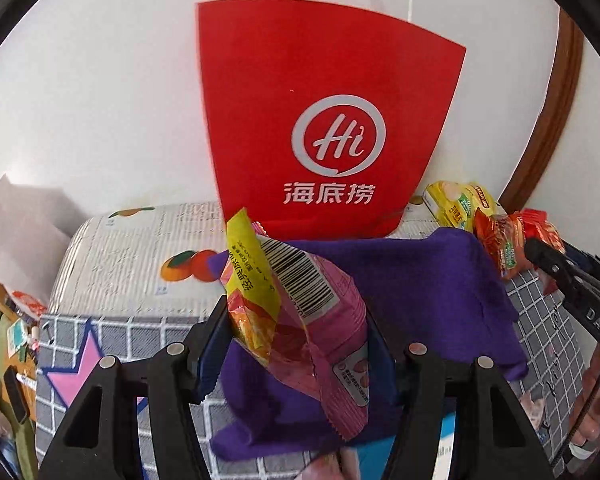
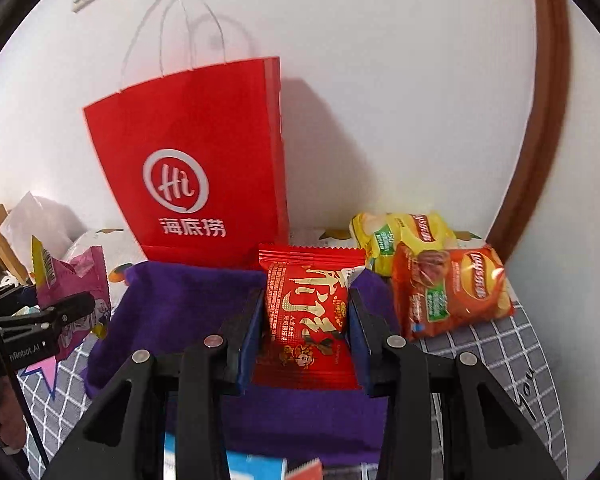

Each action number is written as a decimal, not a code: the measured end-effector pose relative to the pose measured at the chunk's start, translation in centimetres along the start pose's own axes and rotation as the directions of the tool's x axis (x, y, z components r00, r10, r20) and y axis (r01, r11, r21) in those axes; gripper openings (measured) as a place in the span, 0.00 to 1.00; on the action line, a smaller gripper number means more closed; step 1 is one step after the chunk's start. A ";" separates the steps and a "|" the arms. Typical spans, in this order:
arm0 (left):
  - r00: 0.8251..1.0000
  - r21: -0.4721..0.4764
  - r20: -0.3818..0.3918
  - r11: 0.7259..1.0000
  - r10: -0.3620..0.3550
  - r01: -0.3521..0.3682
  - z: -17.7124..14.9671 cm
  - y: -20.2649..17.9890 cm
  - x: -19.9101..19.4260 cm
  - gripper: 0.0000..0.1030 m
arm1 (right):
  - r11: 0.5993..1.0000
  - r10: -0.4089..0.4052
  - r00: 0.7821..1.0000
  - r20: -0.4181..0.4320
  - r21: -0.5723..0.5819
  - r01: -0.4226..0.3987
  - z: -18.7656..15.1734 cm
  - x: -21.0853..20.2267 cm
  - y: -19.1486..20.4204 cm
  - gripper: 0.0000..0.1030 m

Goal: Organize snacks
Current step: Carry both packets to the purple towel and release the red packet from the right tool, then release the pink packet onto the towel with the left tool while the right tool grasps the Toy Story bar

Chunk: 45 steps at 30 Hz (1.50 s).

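My left gripper (image 1: 296, 336) is shut on a pink and yellow snack packet (image 1: 300, 312), held above a purple cloth (image 1: 420, 280). My right gripper (image 2: 306, 320) is shut on a red snack packet (image 2: 306, 320) over the same purple cloth (image 2: 180, 304). A red paper bag (image 1: 324, 120) with white handles stands upright against the wall behind the cloth; it also shows in the right wrist view (image 2: 196, 168). The left gripper with its pink packet (image 2: 76, 292) shows at the left of the right wrist view.
An orange chip bag (image 2: 452, 292) and a yellow chip bag (image 2: 404, 236) lie to the right of the cloth by the wall. A grey checked mat (image 2: 520, 360) covers the surface. A brown curved frame (image 2: 540, 120) rises at the right. Clutter sits at far left.
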<state>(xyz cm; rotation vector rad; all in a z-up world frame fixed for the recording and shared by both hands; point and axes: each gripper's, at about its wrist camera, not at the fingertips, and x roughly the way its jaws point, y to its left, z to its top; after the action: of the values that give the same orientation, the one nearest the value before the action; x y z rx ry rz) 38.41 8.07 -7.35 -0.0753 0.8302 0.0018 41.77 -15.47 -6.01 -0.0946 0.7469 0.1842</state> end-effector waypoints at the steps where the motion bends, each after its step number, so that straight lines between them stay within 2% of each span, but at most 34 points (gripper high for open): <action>1: 1.000 0.003 -0.002 1.000 -0.001 0.001 0.2 -0.1 0.3 0.58 | 1.000 0.003 1.000 -0.001 0.000 -0.003 0.5 0.7 0.0 0.38; 5: 0.999 -0.004 -0.023 1.000 -0.024 0.024 0.8 -0.8 2.4 0.58 | 0.999 0.029 0.999 -0.013 0.022 -0.028 1.6 3.0 -0.3 0.38; 9: 0.998 -0.002 -0.046 0.999 -0.042 0.042 0.7 -0.8 4.5 0.58 | 0.997 0.059 0.996 -0.060 0.062 -0.055 1.0 5.9 -1.1 0.38; 10: 0.998 -0.001 -0.049 0.999 -0.044 0.044 0.6 -0.7 4.8 0.58 | 0.997 0.062 0.993 -0.105 0.058 -0.056 0.7 7.0 -1.3 0.38; 13: 0.995 0.005 -0.095 0.999 -0.043 0.044 0.5 -0.3 6.5 0.58 | 0.996 0.065 0.985 -0.158 0.069 -0.054 0.0 8.8 -2.1 0.38; 15: 0.994 -0.008 -0.095 0.999 -0.055 0.054 0.3 0.2 6.8 0.58 | 0.996 0.065 0.978 -0.198 0.067 -0.053 -0.4 9.8 -2.5 0.38; 18: 0.991 -0.023 -0.108 0.997 -0.081 0.079 0.2 0.7 7.4 0.58 | 0.996 0.061 0.969 -0.239 0.071 -0.046 -1.1 11.0 -3.0 0.38; 26: 0.986 -0.023 -0.145 0.997 -0.080 0.078 -0.1 0.8 8.8 0.58 | 0.998 0.047 0.952 -0.303 0.049 -0.033 -2.4 13.3 -3.0 0.39; 32: 0.985 -0.023 -0.155 0.997 -0.078 0.076 -0.2 0.5 9.4 0.58 | 0.999 0.040 0.944 -0.327 0.033 -0.031 -2.9 14.1 -2.6 0.41; 37: 0.983 -0.029 -0.161 0.996 -0.083 0.080 -0.3 0.6 9.4 0.59 | 0.999 0.035 0.945 -0.326 0.018 -0.031 -2.7 14.0 -2.3 0.64; 42: 0.978 -0.041 -0.165 0.992 -0.124 0.118 -0.2 0.9 9.1 0.59 | 0.999 0.032 0.960 -0.279 0.022 -0.027 -1.9 12.2 -2.3 0.66; 44: 0.979 -0.036 -0.158 0.991 -0.132 0.128 -0.1 0.7 8.8 0.66 | 0.998 0.046 0.966 -0.253 0.045 -0.035 -1.5 10.8 -2.6 0.66; 45: 0.981 -0.034 -0.145 0.992 -0.129 0.125 0.0 0.6 8.4 0.73 | 0.998 0.051 0.969 -0.241 0.052 -0.039 -1.3 10.2 -2.7 0.66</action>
<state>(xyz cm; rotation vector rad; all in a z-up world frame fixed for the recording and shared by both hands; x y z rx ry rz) 44.07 8.48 -13.61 -0.1528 0.9713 -0.1152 48.79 -16.93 -13.85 -0.0555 0.9974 0.2002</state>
